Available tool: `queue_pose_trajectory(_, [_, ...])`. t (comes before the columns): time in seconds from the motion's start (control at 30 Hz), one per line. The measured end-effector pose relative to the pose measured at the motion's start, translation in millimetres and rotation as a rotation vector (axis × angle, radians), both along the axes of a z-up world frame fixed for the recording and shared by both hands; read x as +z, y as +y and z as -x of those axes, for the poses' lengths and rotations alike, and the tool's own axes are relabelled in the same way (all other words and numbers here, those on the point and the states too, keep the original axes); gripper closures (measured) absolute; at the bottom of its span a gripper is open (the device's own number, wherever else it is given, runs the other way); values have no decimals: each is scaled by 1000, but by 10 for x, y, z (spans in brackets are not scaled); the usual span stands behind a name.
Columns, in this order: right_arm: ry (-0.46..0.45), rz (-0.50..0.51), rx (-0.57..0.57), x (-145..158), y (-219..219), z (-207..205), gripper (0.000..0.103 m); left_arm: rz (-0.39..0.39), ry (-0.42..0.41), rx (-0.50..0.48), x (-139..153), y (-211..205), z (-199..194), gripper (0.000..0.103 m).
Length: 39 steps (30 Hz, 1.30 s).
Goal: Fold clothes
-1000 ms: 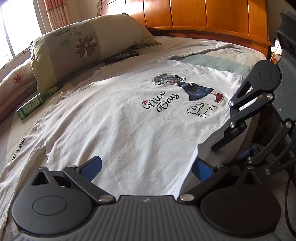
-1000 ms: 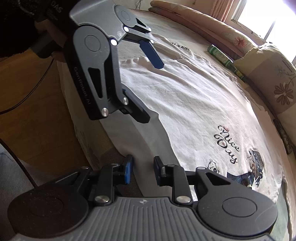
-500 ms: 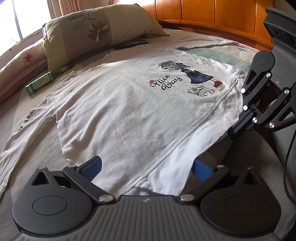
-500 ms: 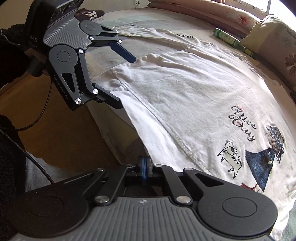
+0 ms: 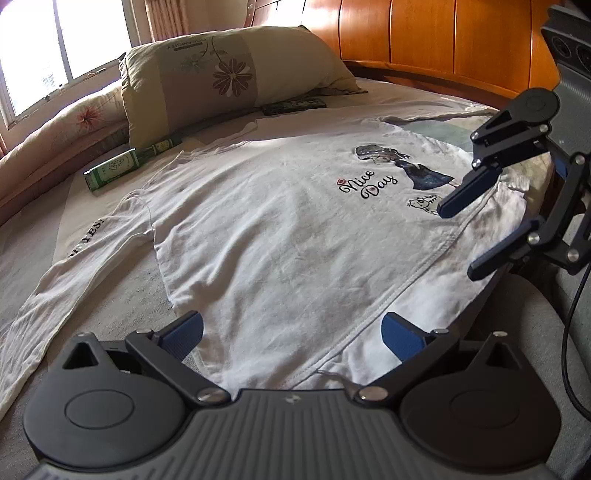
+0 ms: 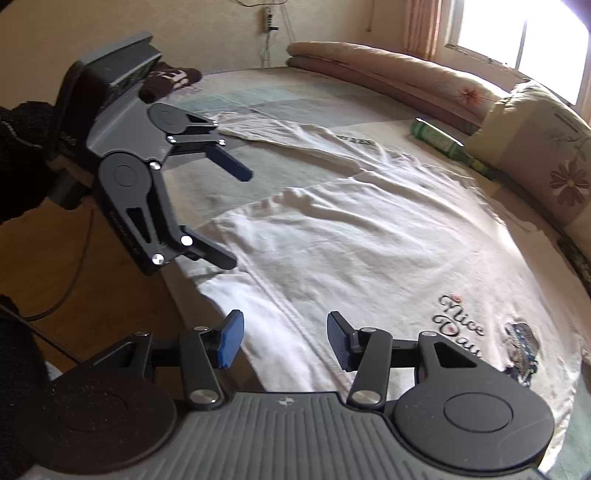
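Both grippers hang over the near edge of the bed, and neither has hold of anything: the left gripper (image 5: 291, 332) stands wide, its blue pads spread above the hem with cloth showing beneath but not pinched, and the right gripper (image 6: 284, 341) has its jaws opening, roughly half apart, with only the hem's edge lying loose below them. What they are here for, the white long-sleeved shirt (image 5: 280, 221), lies face up and spread nearly flat across the bed (image 6: 295, 99), its "Nice Day" print (image 5: 367, 184) showing, one sleeve (image 5: 70, 254) stretched out toward the foot end and the other trailing toward the headboard (image 5: 424, 33). From where I stand, no fold has been made yet; the body is one open layer, a little rumpled near the shoulder, and both sleeves are still out. So I would say the job is at its very start: laying out looks done, and everything else remains, sleeves in, sides over, then the length doubled. A flowered pillow (image 5: 225, 74) and a green box (image 5: 114, 170) sit beyond the collar, clear of the cloth.
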State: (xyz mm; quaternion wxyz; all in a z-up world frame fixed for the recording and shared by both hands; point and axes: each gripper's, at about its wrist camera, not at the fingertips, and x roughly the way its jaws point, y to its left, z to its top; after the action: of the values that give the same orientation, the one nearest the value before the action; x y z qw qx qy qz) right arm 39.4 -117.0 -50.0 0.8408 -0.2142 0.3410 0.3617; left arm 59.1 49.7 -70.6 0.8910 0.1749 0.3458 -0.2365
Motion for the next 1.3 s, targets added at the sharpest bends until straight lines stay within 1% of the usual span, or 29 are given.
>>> queue_pose_trajectory(0.03, [-31,30,-57,-28,-29,-70,47,1,5,2,-37,-15,-39,1])
queue_pose_trajectory(0.07, [-27,55,-97,-107,-48,-143,47,-6,24,13,-77,-37,-74,1])
queue_pose_trajectory(0.1, [0,56,-126,-184,-75,-209,47,-13,42,25,-117,-59,-110,1])
queue_pose_trajectory(0.13, [13,38,-144,-207,-101,-223,47,-33,32,40,-120,-72,-63,1])
queue_pose_trajectory(0.17, [27,20,-162,-231,-127,-236,47,-40,14,32,-93,-79,-5,1])
queue_pose_trajectory(0.23, [51,-25,-184,-237,-182,-238,47,-43,-23,-45,-6,-64,214,1])
queue_pose_trajectory(0.3, [66,-67,-183,-200,-217,-214,47,-72,-28,-113,-6,-37,390,1])
queue_pose_trajectory(0.33, [71,-80,-158,-174,-203,-189,47,-103,-16,-117,-52,-22,446,1])
queue_pose_trajectory(0.4, [77,-106,-98,-113,-154,-122,47,-141,21,-93,-168,32,486,1])
queue_pose_trajectory(0.47, [95,-134,-9,-48,-61,-30,47,-130,65,-57,-257,131,495,1])
queue_pose_trajectory(0.53, [128,-153,86,-19,64,63,47,-115,65,-5,-246,217,504,1])
queue_pose_trajectory(0.6, [190,-158,163,-66,203,106,47,-99,62,32,-222,292,506,1])
queue_pose_trajectory(0.67, [250,-131,203,-220,363,105,48,-94,51,48,-185,336,513,1])
queue_pose_trajectory(0.73, [237,-78,172,-359,468,63,50,-98,32,54,-148,360,531,1])
queue_pose_trajectory(0.77, [213,-66,151,-384,492,42,52,-100,23,57,-129,372,539,1])
queue_pose_trajectory(0.9, [135,-72,157,-309,539,35,53,-86,13,51,-108,379,567,1])
queue_pose_trajectory(0.93, [115,-34,177,-335,593,53,55,-82,12,49,-111,380,568,1])
queue_pose_trajectory(0.97, [95,4,197,-360,646,70,61,-79,12,48,-114,380,570,1])
queue_pose_trajectory(1.0, [74,42,217,-386,699,87,70,-78,9,49,-117,379,571,1])
queue_pose_trajectory(1.07, [38,102,239,-460,796,96,73,-71,6,51,-120,386,572,1])
queue_pose_trajectory(1.13, [-5,125,256,-491,867,104,73,-62,5,57,-120,406,576,1])
queue_pose_trajectory(1.2, [-8,130,263,-489,914,84,74,-62,6,62,-123,432,574,1])
queue_pose_trajectory(1.23, [-9,132,266,-487,937,74,76,-62,6,65,-125,445,573,1])
queue_pose_trajectory(1.27, [11,124,273,-481,942,61,86,-62,6,69,-128,455,575,1])
queue_pose_trajectory(1.3, [5,119,265,-476,942,54,97,-60,7,74,-131,467,576,1])
